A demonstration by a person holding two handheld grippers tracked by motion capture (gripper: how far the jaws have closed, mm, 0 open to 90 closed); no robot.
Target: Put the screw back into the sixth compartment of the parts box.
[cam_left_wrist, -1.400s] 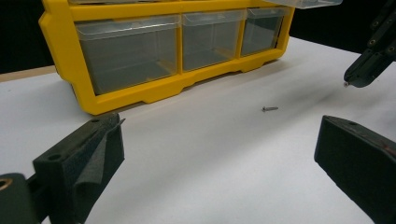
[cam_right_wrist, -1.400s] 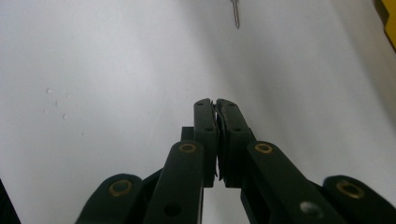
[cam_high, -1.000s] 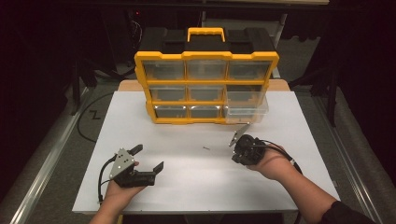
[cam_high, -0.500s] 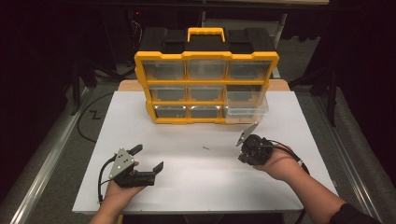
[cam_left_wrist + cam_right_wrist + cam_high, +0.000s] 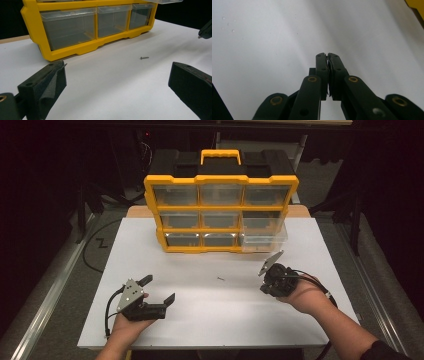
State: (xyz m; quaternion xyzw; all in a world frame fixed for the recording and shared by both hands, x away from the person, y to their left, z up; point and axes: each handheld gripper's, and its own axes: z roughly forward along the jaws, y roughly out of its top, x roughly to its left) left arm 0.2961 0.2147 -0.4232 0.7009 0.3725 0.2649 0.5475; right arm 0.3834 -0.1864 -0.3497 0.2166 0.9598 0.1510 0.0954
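A small screw [image 5: 220, 279] is lying on the white table [image 5: 210, 320], in front of the yellow drawer cabinet [image 5: 220, 213] and apart from it, roughly between the two grippers. The left gripper [image 5: 159, 290] is resting to the near left of the cabinet, its jaws standing wide apart and holding nothing, facing the screw [image 5: 144, 58]. The right gripper [image 5: 327, 56], to the near right of the cabinet, is pointing down at bare table with its jaws pressed together on nothing. The cabinet's lower right drawer [image 5: 264, 237] is sticking out slightly.
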